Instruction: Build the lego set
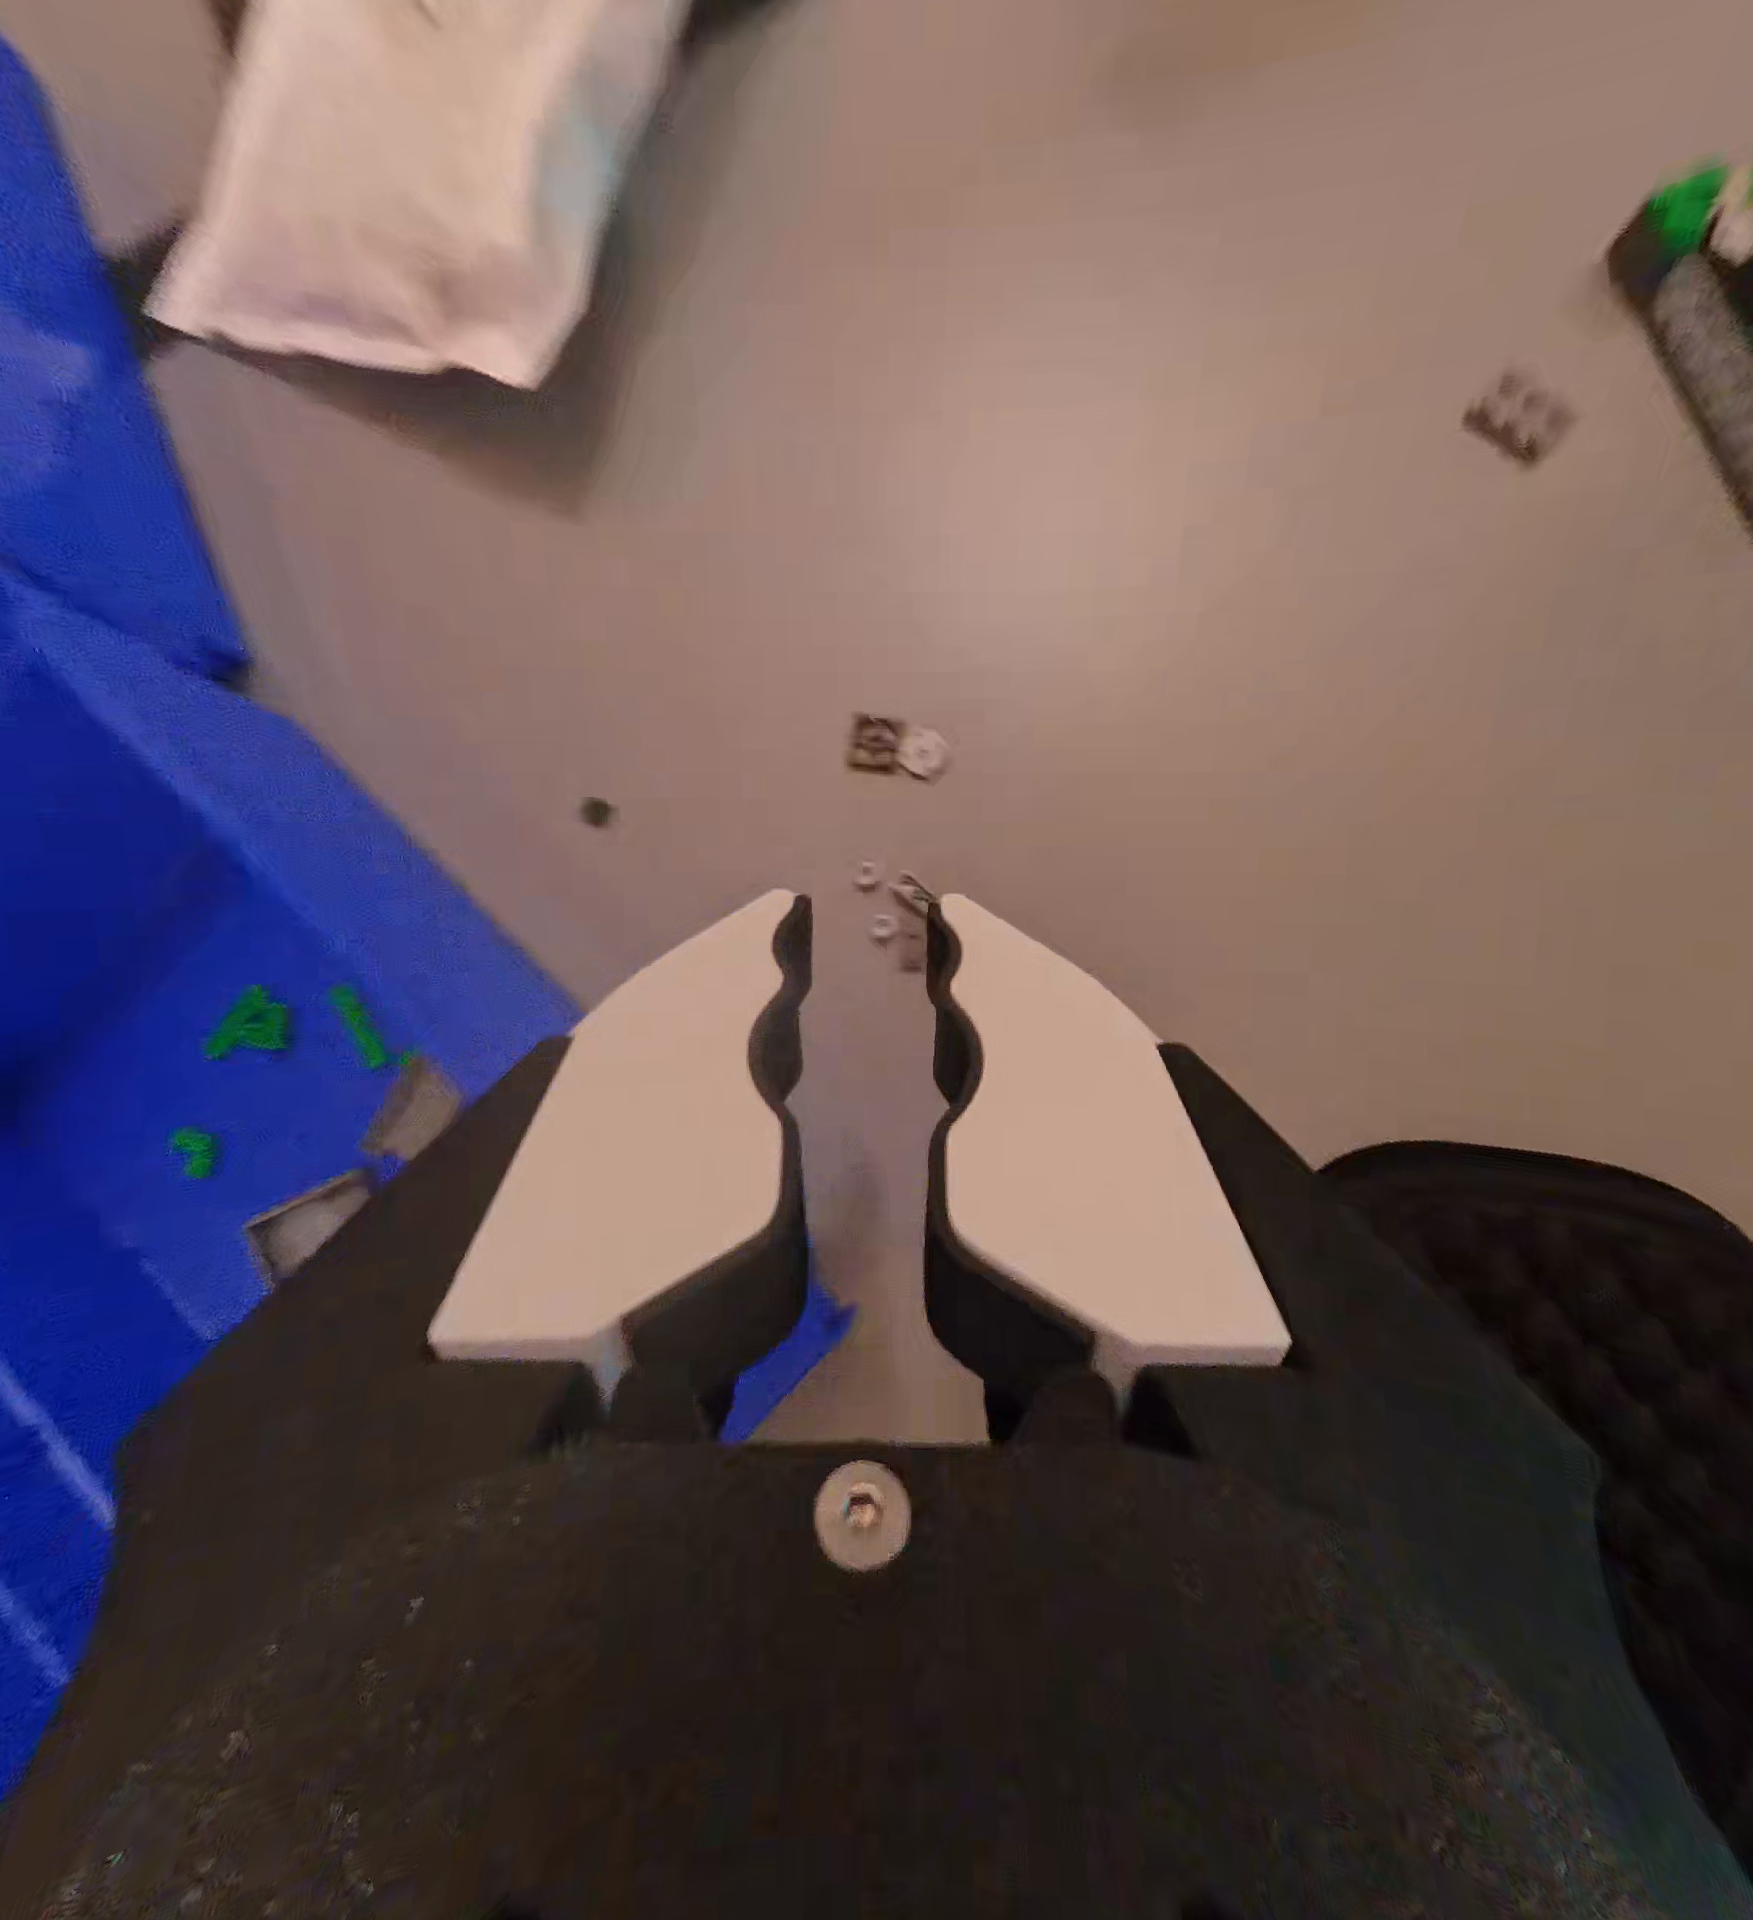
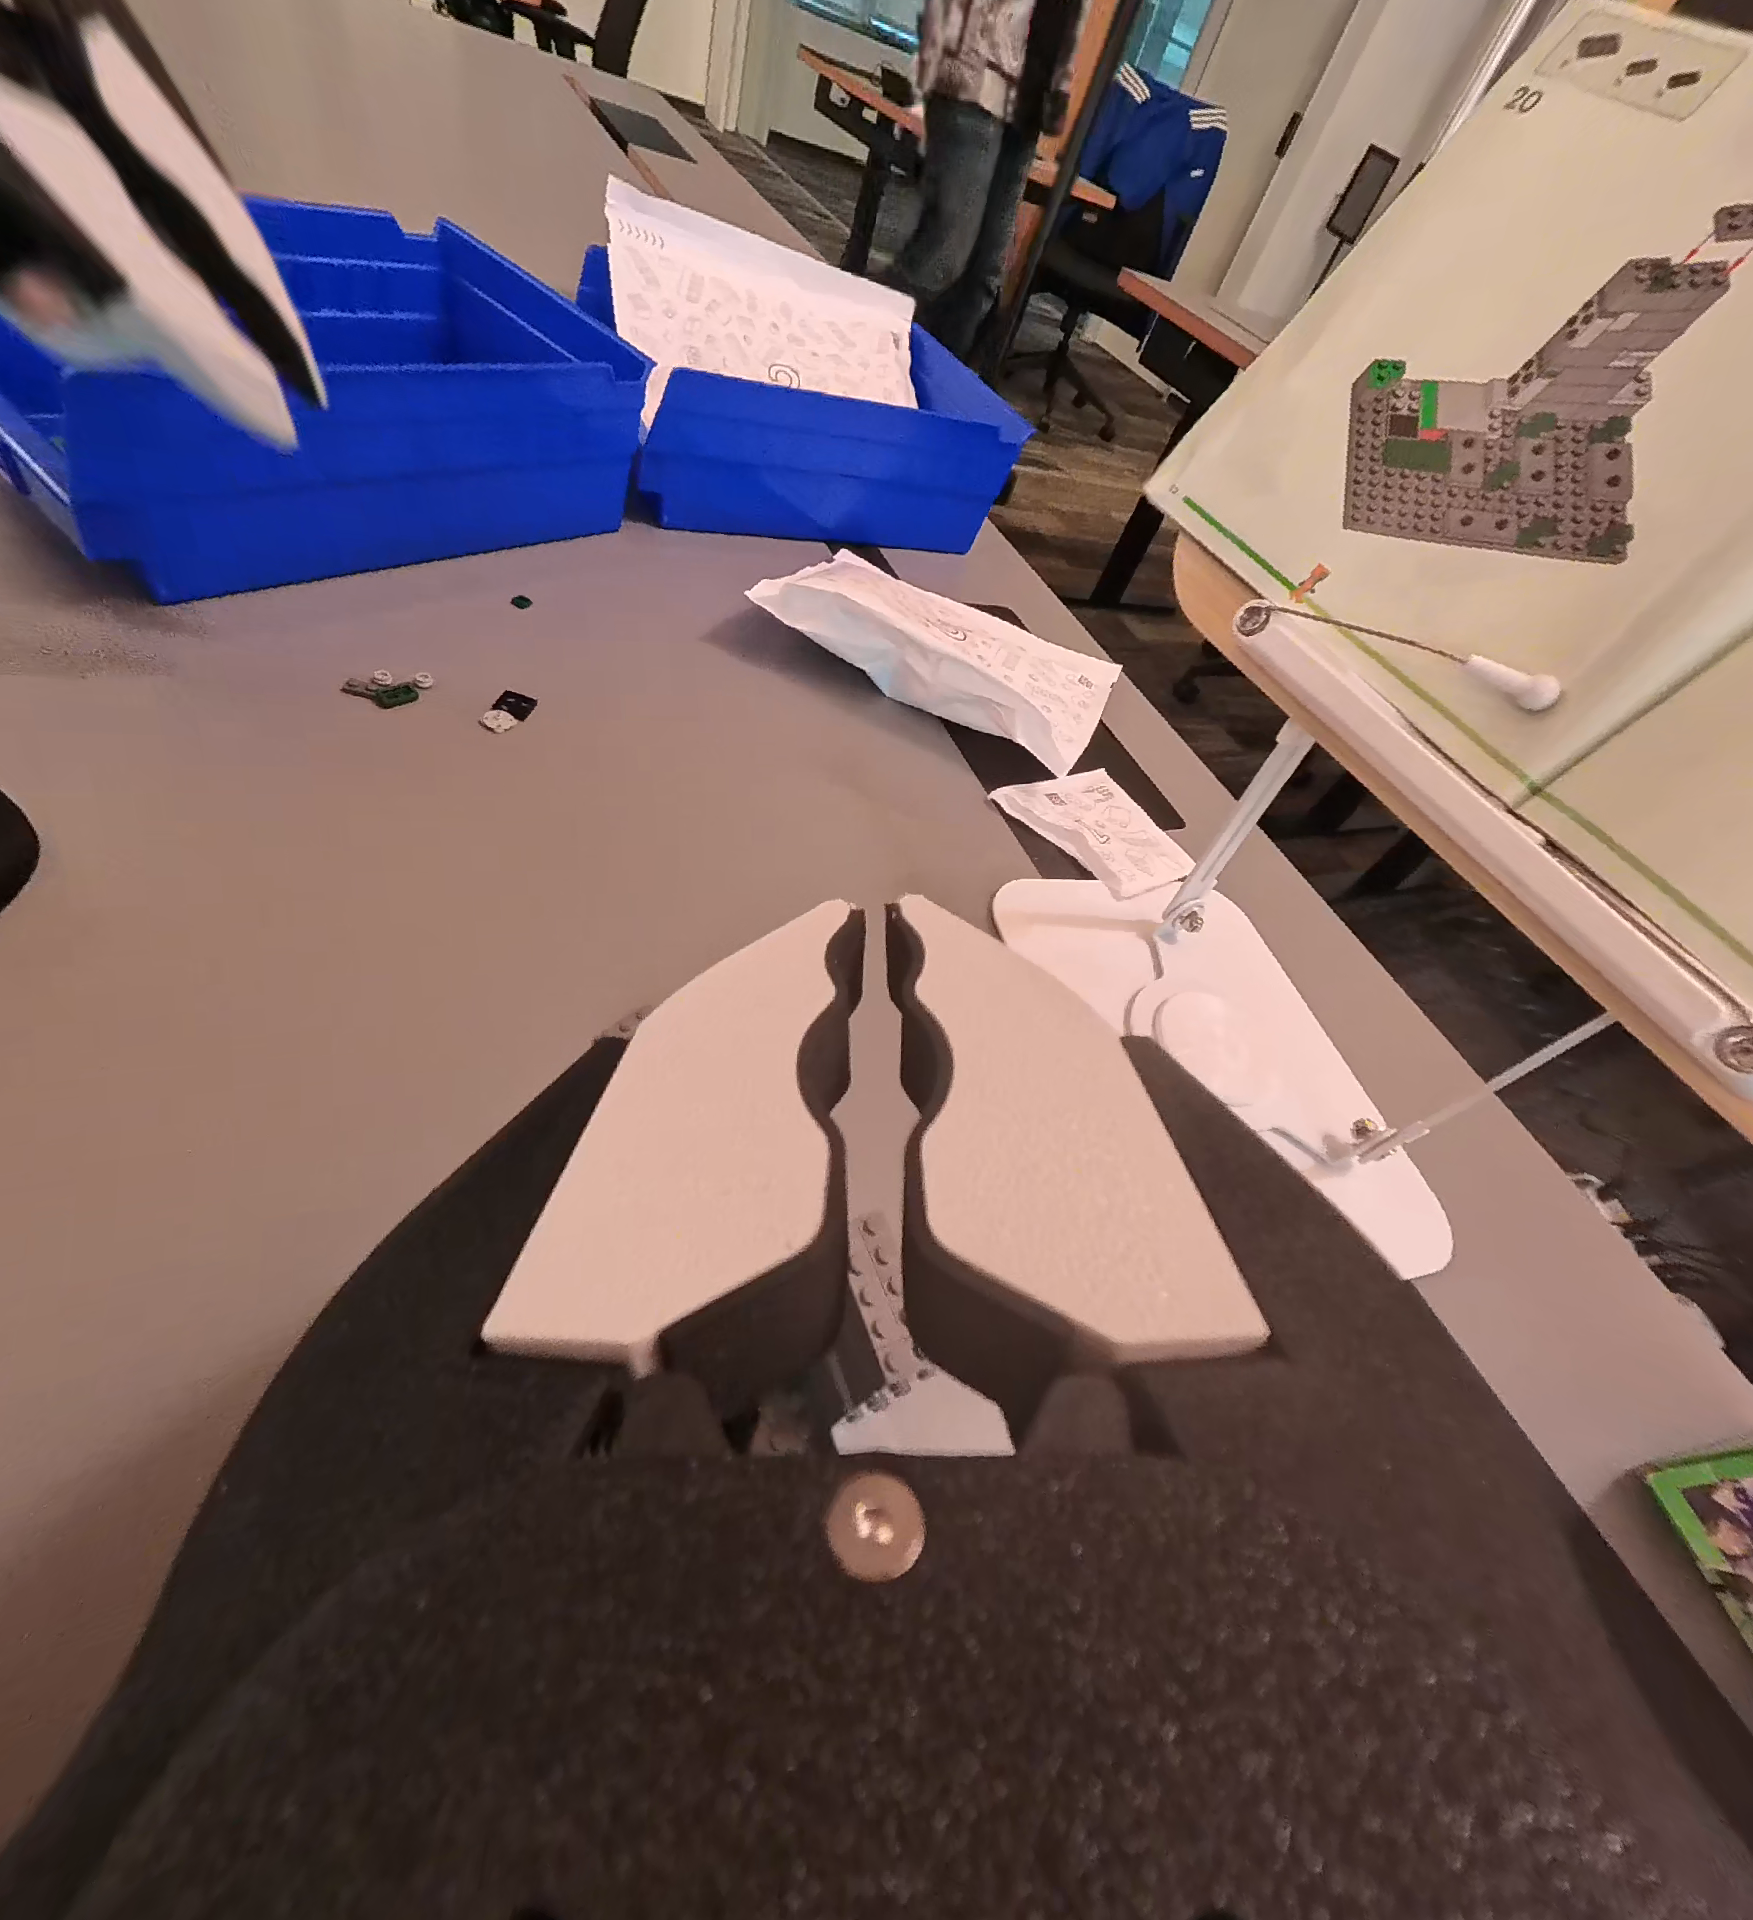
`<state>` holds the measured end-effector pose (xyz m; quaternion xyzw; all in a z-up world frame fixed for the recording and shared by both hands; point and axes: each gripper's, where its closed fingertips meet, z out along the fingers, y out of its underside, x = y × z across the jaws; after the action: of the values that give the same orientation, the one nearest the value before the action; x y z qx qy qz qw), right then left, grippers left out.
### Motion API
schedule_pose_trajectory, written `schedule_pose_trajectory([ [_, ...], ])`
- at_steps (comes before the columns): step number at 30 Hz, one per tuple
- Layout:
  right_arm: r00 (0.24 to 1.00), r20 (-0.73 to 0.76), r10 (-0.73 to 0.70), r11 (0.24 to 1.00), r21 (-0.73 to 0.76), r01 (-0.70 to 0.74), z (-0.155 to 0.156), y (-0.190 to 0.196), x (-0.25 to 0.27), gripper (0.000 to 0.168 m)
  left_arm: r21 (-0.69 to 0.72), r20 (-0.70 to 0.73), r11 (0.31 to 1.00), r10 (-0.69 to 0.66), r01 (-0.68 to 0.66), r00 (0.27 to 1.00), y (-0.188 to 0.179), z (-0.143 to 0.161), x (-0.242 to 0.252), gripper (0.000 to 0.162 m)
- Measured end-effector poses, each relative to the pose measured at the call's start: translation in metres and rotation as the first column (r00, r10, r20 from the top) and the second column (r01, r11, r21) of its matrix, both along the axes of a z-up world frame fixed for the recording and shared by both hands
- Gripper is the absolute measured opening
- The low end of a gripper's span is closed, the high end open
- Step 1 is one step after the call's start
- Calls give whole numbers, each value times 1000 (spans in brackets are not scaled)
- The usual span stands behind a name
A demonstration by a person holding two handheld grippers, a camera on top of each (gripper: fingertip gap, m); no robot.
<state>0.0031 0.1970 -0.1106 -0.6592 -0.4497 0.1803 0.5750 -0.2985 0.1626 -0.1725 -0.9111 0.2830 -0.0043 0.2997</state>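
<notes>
Half open and gripping nothing: hovering as the left tongs (image 1: 870, 902) above the grey bench (image 1: 1163, 727), pointing at a cluster of small loose pieces (image 1: 882, 928) just past the fingertips. Lying farther in, a black tile (image 1: 870, 743) touching a white round piece (image 1: 926, 750). Sitting at the bench's right edge, the lego build (image 1: 1745, 343) on its grey baseplate; crowding the left edge, blue bins (image 1: 124, 935).

Nearly closed to a thin slit, clasping nothing at the tips: hanging as the right tongs (image 2: 877, 914) low over the bench, covering a grey studded plate (image 2: 882, 1309) showing through the gap near the finger roots. Leaning past the right edge, an instruction booklet (image 2: 1578, 416) on a white stand (image 2: 1267, 1091). Blurring at upper left, the left tongs over the bins.
</notes>
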Motion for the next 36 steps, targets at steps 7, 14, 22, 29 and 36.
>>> schedule_pose_trajectory([
  [7,1000,-23,-15,1000,16,16,10,2,10,3,-172,-140,984,27,-51,990,-11,-92,6,26],
  [14,999,-29,-17,1000,2,17,6,5,11,3,-219,-94,971,77,-96,993,-11,-108,-6,22],
  [22,1000,-25,-18,1000,-19,17,-2,9,11,3,-225,-70,969,87,-101,994,-5,-109,-3,17],
  [29,999,-27,-19,1000,-25,18,-4,10,13,3,-225,-41,970,79,-87,996,-3,-110,3,7],
  [36,999,-28,-19,1000,-24,19,-3,10,13,3,-194,-3,981,24,-24,1000,-14,-106,13,7],
])
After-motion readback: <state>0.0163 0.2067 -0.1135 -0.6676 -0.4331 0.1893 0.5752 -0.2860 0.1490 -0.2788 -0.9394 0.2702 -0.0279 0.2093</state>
